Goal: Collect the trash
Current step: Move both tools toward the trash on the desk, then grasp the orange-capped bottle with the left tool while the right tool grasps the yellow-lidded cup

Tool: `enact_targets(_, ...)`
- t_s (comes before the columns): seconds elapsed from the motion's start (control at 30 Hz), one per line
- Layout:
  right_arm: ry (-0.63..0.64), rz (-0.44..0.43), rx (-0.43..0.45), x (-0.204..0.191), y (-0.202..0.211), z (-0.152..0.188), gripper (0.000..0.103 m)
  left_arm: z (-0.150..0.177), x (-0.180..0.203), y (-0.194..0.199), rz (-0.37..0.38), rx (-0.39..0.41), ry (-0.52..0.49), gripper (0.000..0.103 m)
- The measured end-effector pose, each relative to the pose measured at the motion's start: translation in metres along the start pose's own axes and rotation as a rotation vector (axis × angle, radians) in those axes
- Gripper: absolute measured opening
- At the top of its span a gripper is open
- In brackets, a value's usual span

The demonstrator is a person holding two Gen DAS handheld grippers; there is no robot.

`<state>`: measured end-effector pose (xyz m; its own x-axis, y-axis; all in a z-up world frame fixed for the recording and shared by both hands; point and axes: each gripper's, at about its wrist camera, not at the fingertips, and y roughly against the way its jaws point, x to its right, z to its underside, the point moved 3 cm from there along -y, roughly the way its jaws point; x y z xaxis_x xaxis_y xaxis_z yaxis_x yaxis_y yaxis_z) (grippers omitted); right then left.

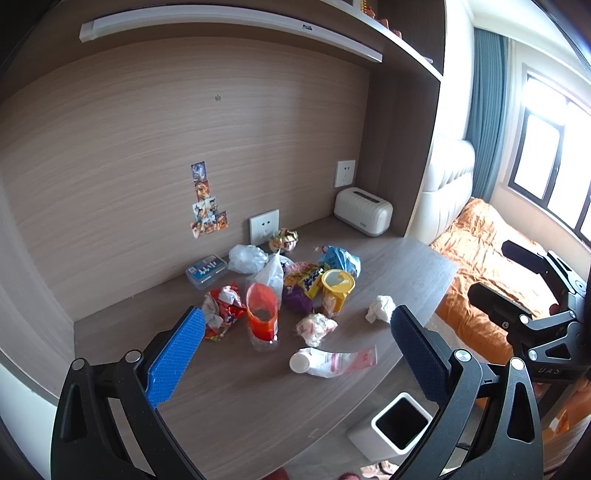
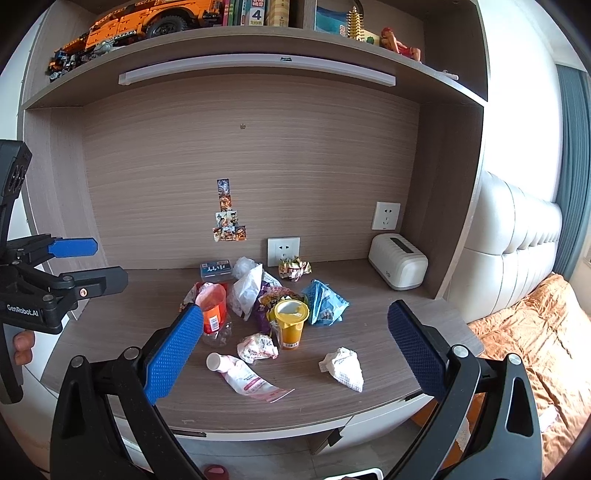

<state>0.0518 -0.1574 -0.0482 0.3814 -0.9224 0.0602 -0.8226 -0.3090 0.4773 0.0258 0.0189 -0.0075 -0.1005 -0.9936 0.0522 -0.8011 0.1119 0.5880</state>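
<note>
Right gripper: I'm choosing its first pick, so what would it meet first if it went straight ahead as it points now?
Probably the yellow cup at the front of the trash pile; the crumpled pink wrapper lies just below that line. The right gripper is open and empty. Depth is unclear.

Crumpled wrappers (image 2: 325, 302), a yellow cup (image 2: 289, 325), a squeezed tube (image 2: 245, 376) and a tissue (image 2: 343, 367) lie scattered on the desk (image 2: 369, 332), beside the open white bin (image 1: 397, 428).

White lettering reading "GenRobot.AI" stood on the black body of the left gripper (image 2: 88, 266), seen at the left edge of the right wrist view. A large "4" showed on the spine of a book (image 2: 257, 13) on the upper shelf (image 2: 221, 48). Print on the wrappers, the tube and the stickers on the back panel was too small to read.
</note>
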Motion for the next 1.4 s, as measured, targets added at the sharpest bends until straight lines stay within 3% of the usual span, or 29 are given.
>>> enact_targets(0.93,0.004,-0.005,-0.029,-0.003,-0.018,0.0,0.1,-0.001,-0.008,-0.017,-0.001,-0.017,0.008,0.098)
enact_targets(1.07,-0.02,-0.008,-0.039,-0.002,-0.036,0.004,0.1,0.004,-0.012,-0.038,-0.031,-0.009,-0.007,0.098)
enact_targets(1.4,-0.063,-0.003,-0.132,-0.003,-0.109,0.029,0.1,0.028,-0.026,-0.119,-0.069,-0.078,-0.013,0.098)
